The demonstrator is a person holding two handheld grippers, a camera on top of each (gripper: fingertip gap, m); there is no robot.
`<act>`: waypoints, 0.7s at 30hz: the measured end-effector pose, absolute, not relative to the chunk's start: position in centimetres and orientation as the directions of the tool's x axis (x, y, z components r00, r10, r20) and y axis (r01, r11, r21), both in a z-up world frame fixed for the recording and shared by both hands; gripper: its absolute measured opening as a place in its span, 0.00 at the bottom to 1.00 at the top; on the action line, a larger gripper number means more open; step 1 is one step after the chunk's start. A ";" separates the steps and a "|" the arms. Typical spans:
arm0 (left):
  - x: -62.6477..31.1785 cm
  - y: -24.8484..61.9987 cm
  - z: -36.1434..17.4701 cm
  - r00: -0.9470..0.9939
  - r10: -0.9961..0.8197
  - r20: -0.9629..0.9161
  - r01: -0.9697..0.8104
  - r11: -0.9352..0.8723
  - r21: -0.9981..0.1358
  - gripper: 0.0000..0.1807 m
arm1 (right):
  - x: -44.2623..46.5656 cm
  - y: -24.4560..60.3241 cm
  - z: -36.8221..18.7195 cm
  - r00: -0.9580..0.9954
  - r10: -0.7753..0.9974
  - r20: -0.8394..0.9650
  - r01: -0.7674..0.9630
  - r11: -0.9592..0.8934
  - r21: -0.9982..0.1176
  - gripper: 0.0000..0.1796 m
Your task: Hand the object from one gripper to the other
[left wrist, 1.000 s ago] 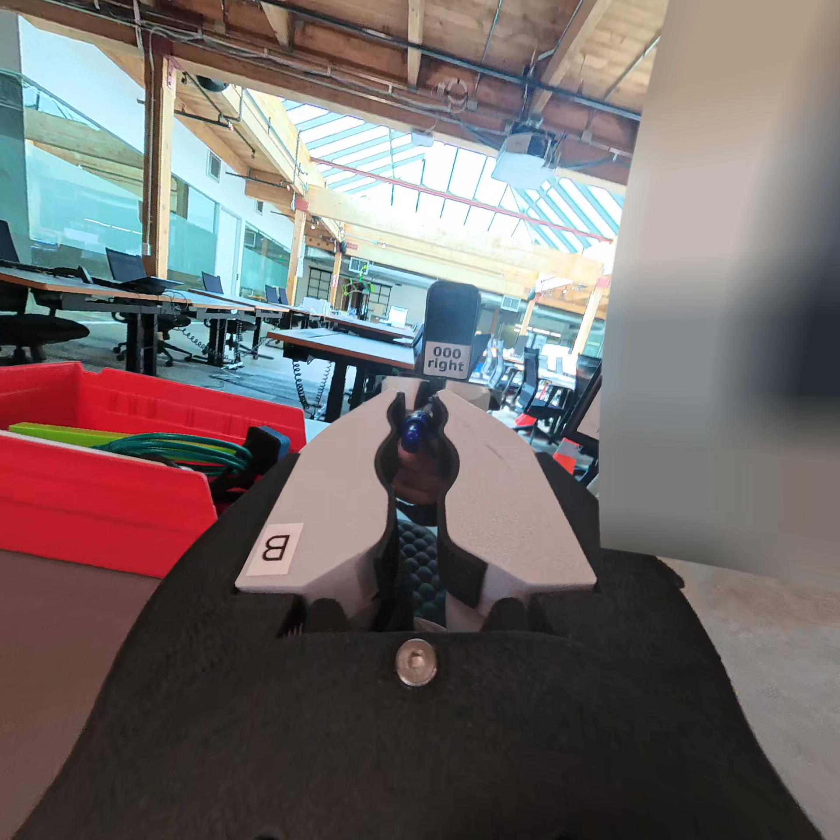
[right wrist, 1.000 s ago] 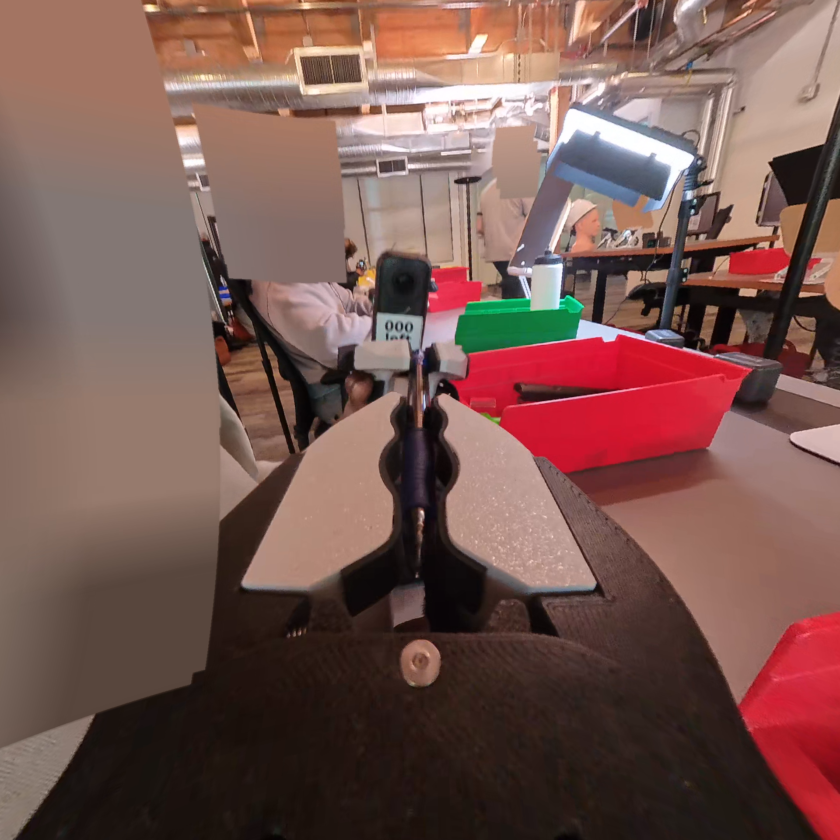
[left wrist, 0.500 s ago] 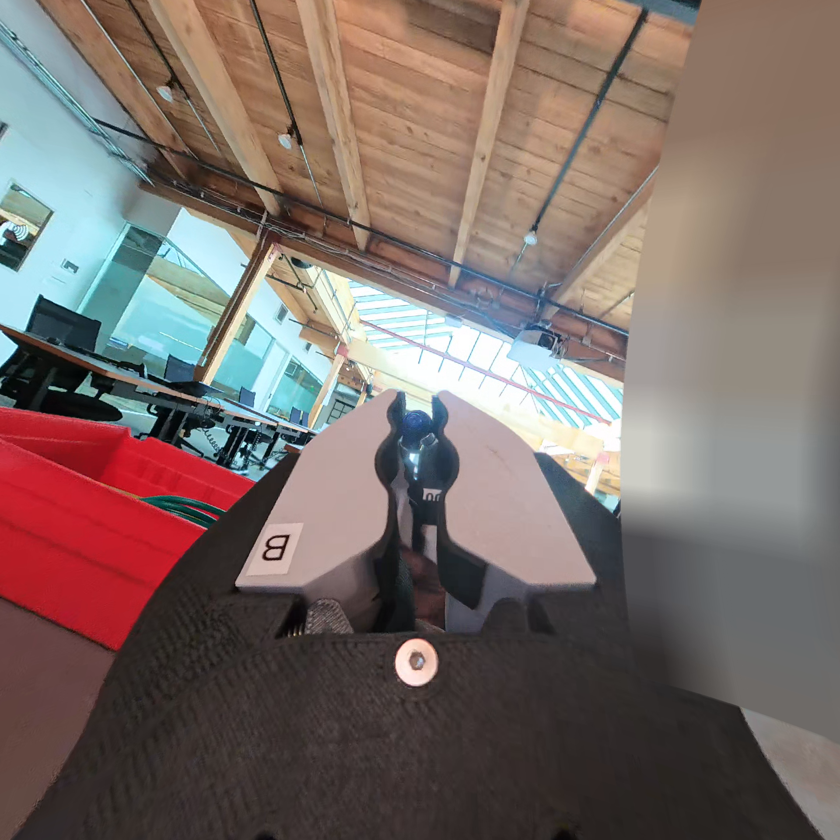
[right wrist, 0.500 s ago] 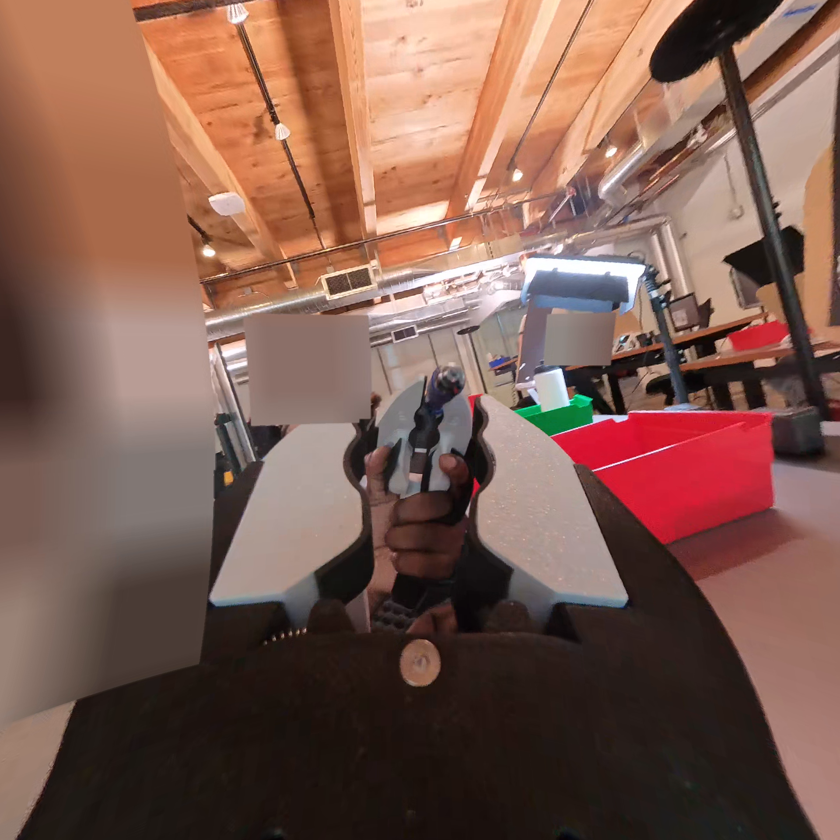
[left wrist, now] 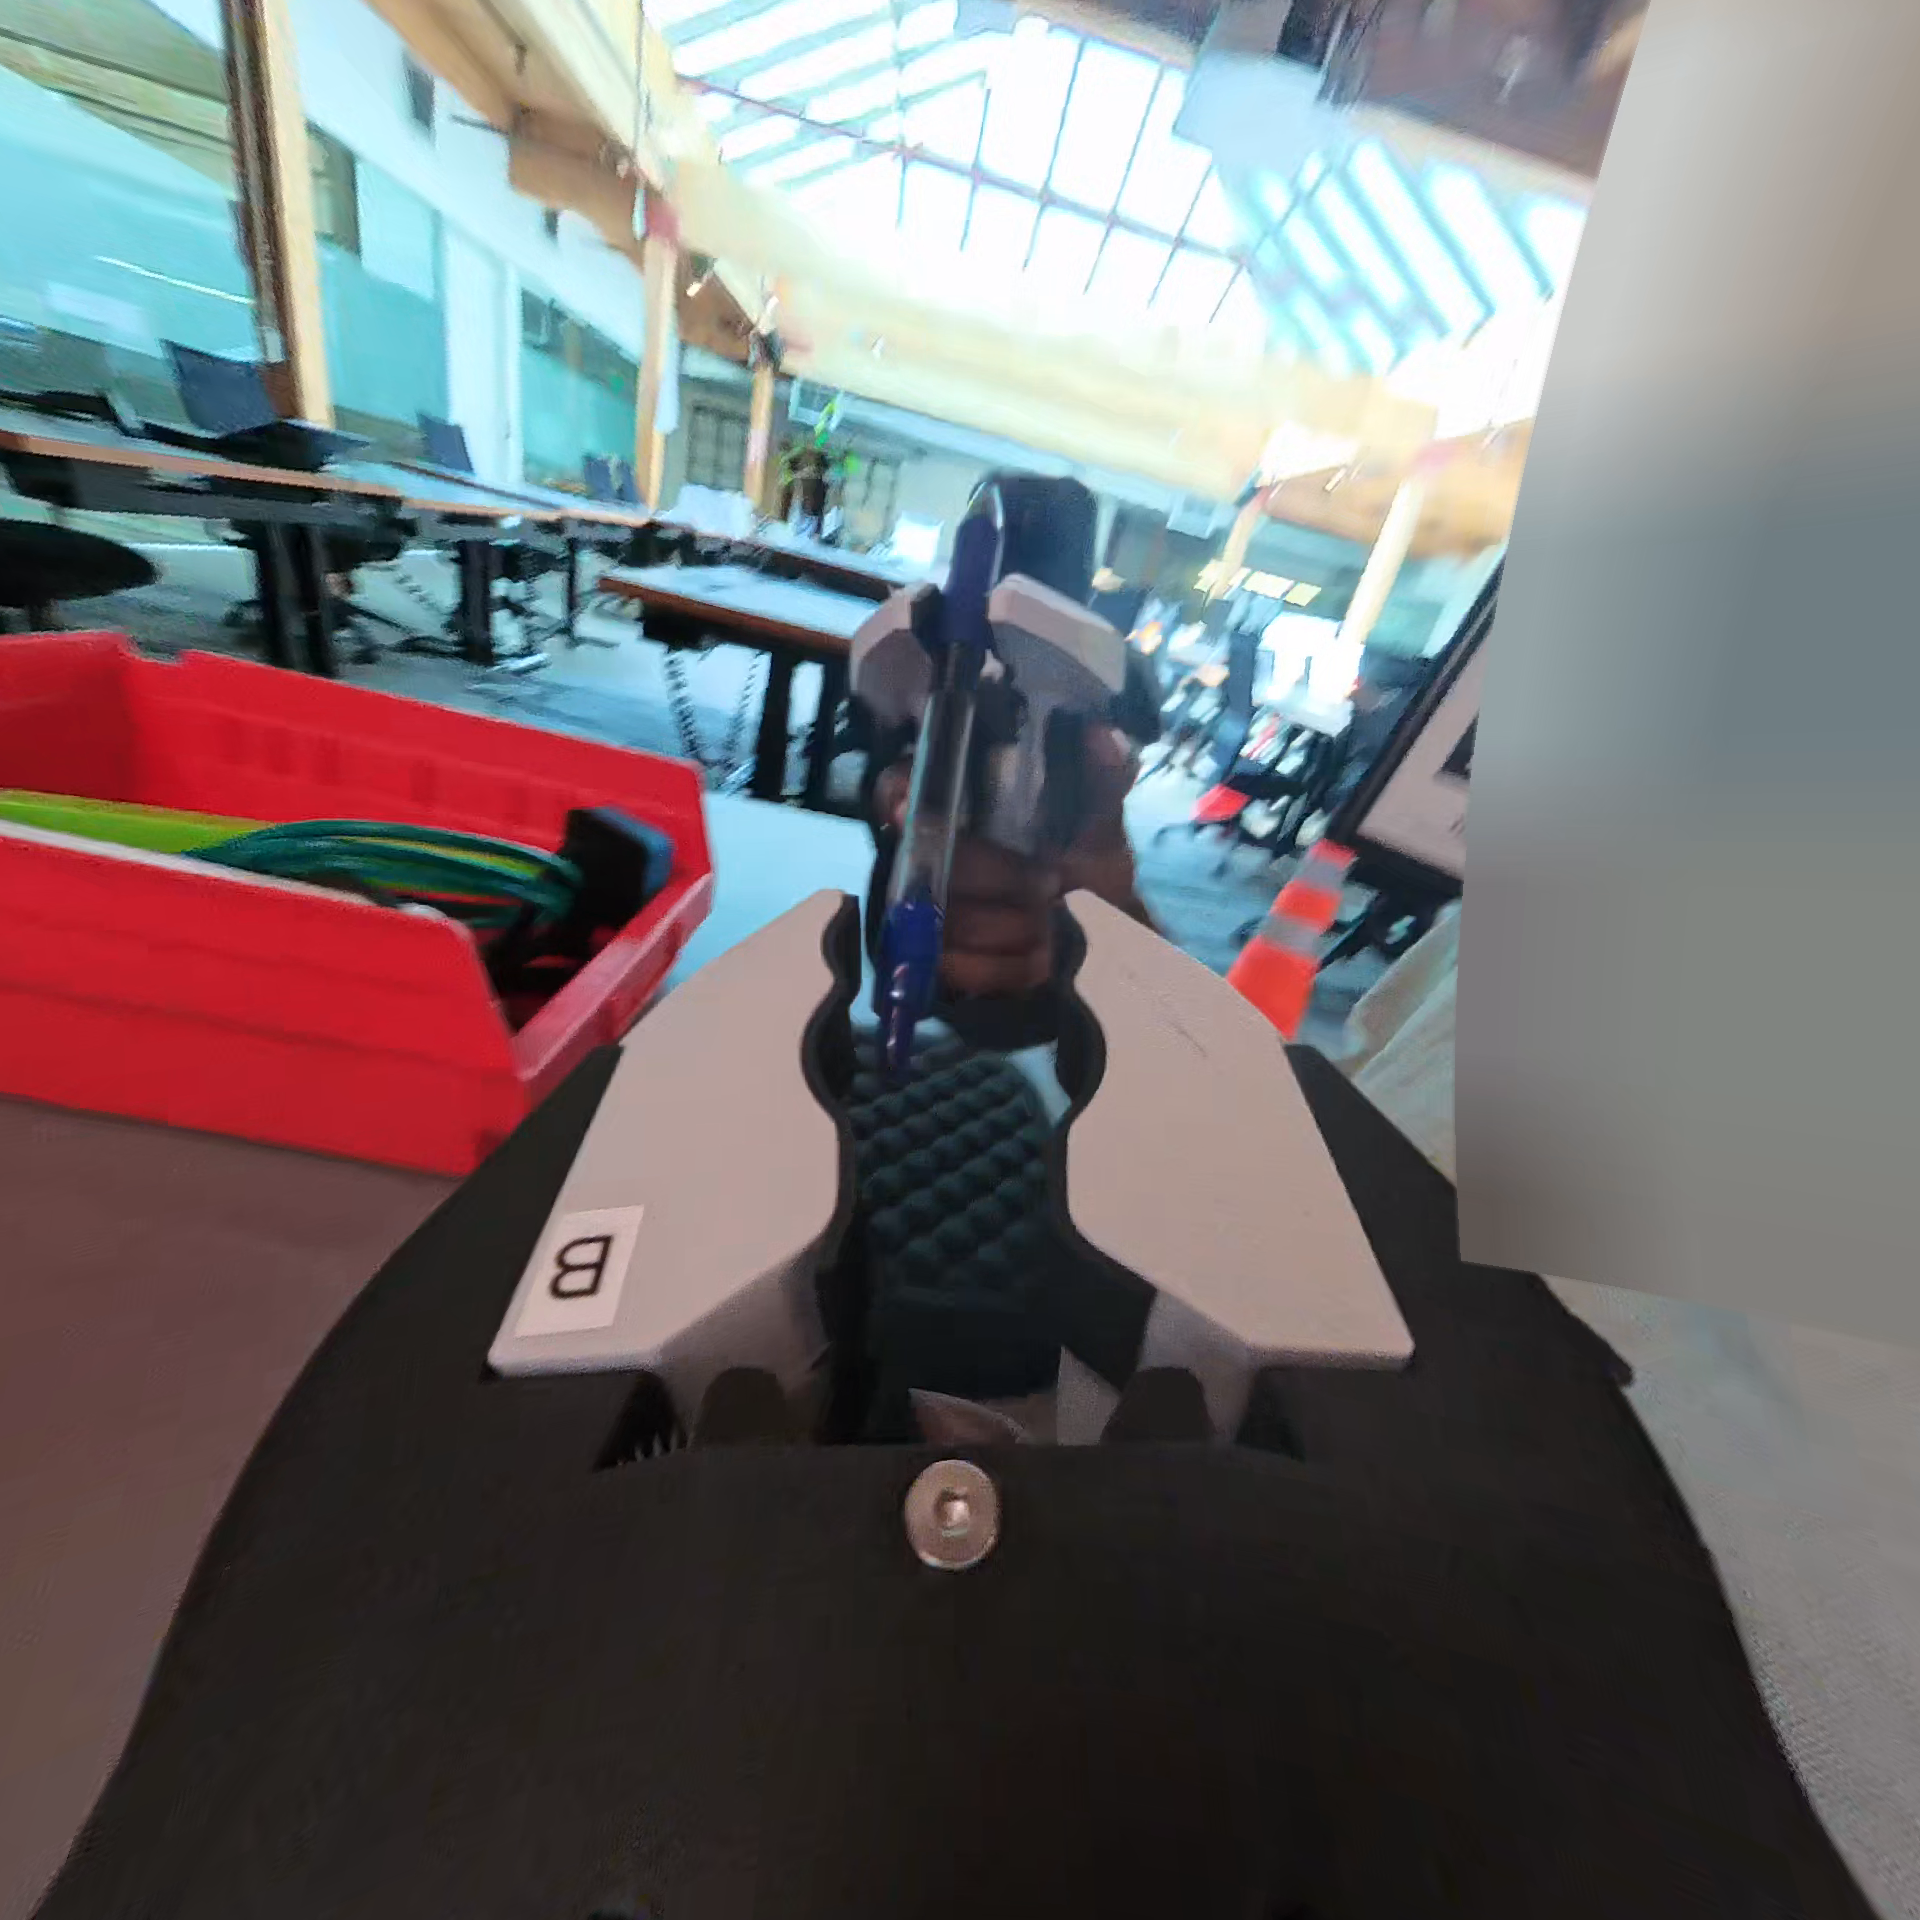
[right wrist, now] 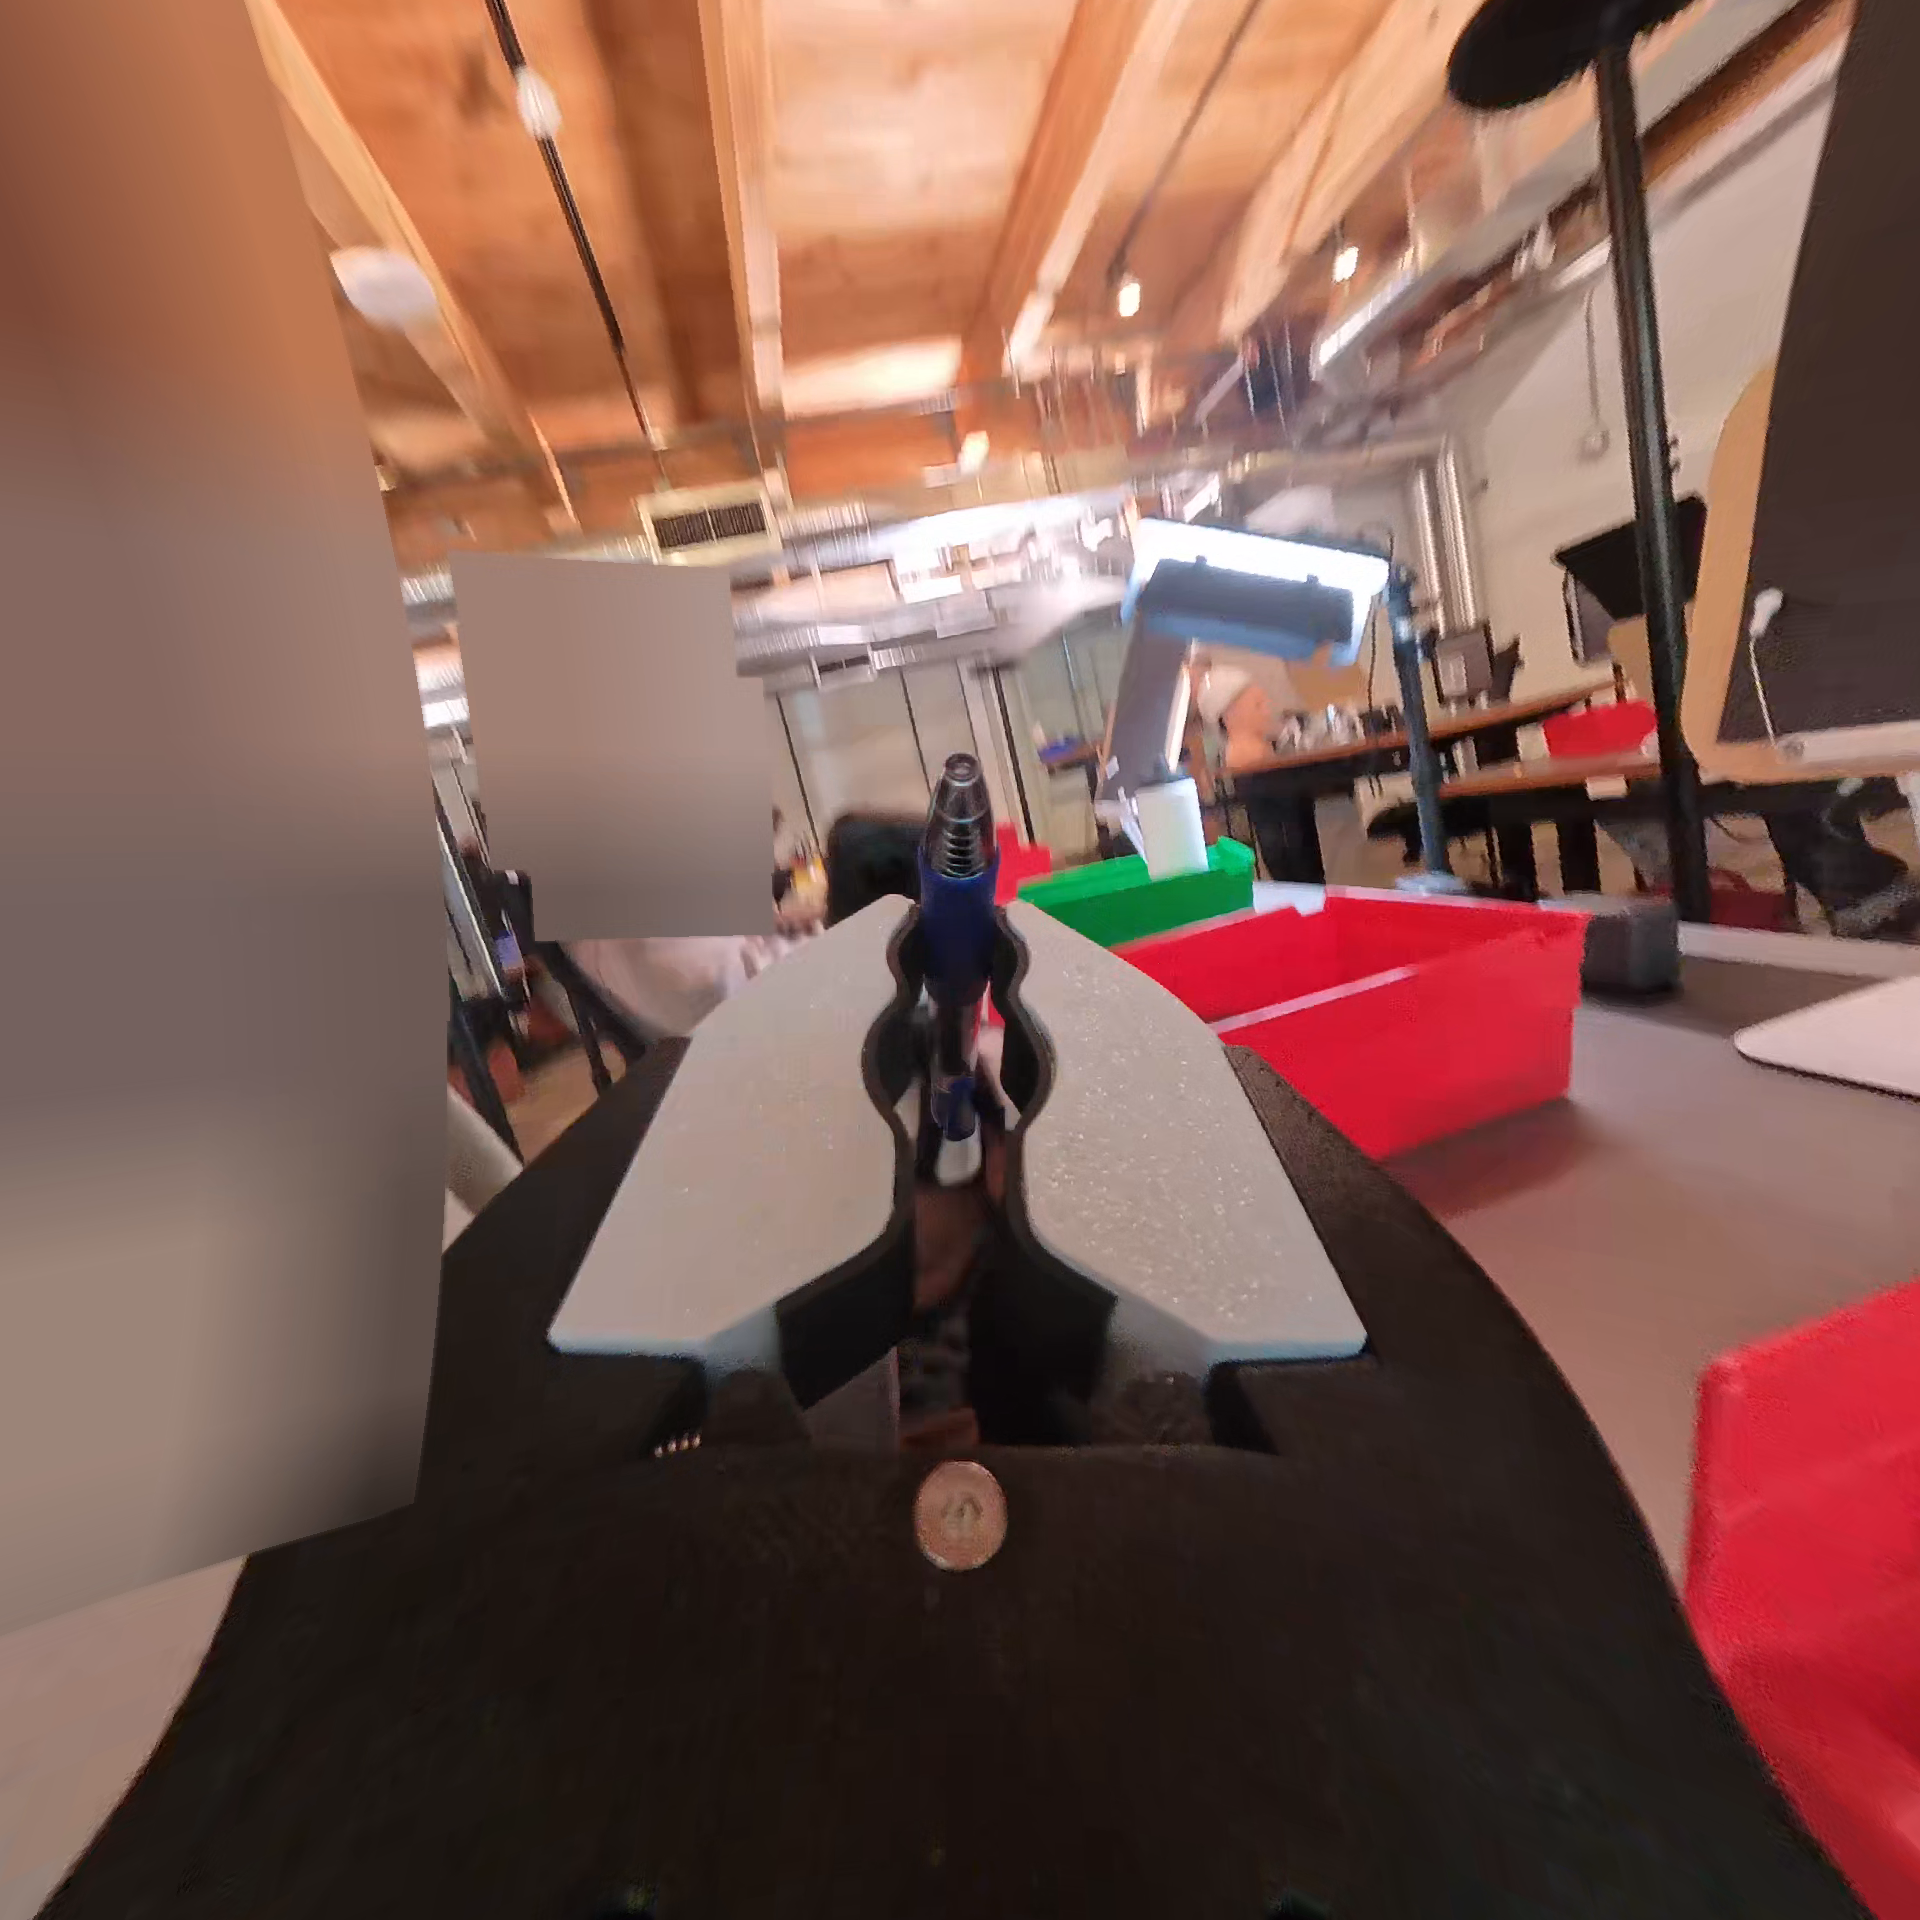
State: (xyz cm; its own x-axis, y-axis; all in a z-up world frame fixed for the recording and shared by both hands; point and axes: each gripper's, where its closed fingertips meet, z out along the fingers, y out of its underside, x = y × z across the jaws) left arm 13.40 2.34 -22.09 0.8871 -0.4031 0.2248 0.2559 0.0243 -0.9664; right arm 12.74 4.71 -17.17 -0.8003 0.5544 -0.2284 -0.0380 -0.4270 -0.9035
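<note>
A blue and clear pen [right wrist: 961, 831] stands between the fingertips of my right gripper [right wrist: 956, 912], which is shut on its blue grip, pen tip pointing up and away. In the left wrist view the right gripper [left wrist: 992, 665] shows farther off, holding the pen [left wrist: 940, 748] tilted. The pen's lower blue end hangs between the fingertips of my left gripper [left wrist: 956, 914], close to the left finger. The left gripper's jaws stand wide apart and hold nothing. A hand shows behind the pen.
A red bin [left wrist: 260, 935] with green cables sits left of the left gripper on the grey table [right wrist: 1558, 1195]. Red bins [right wrist: 1351, 997] [right wrist: 1818, 1507], a green bin [right wrist: 1143, 883] and a black lamp pole [right wrist: 1652, 520] stand right of the right gripper. An orange cone [left wrist: 1288, 935] is beyond. The tips of one gripper are about 6 cm away from the tips of the other.
Half a second ago the left gripper was shut on the pen and the right was open. Now the right is shut on the pen and the left has opened and let go.
</note>
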 end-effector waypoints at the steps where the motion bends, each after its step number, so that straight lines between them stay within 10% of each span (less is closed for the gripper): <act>1: 13.1 2.2 -22.4 0.914 -0.366 0.176 0.194 0.011 -0.981 0.21 | 12.9 4.5 -17.7 -0.803 0.555 -0.218 -0.010 -0.378 -0.926 0.07; 10: 15.2 2.9 -24.3 0.931 -0.365 0.024 -0.017 -0.106 -0.994 0.06 | 13.8 2.0 -19.2 -0.835 0.523 -0.171 0.072 -0.205 -0.976 0.07; 17: 14.5 3.2 -20.1 0.855 -0.442 0.273 0.376 0.165 -0.912 0.08 | 12.3 1.3 -18.6 -0.812 0.559 -0.168 -0.010 -0.301 -0.954 0.19; 21: 14.4 3.4 -20.3 0.855 -0.438 0.277 0.377 0.160 -0.912 0.07 | 12.3 1.0 -18.5 -0.827 0.536 -0.170 -0.024 -0.335 -0.942 0.08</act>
State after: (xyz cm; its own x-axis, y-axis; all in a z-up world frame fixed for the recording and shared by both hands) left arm 14.45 3.42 -20.34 0.8552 -0.4382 0.2767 0.3772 0.1601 -0.9122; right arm 12.27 0.99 -18.52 -0.8269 0.5361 -0.1701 -0.0235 -0.3351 -0.9419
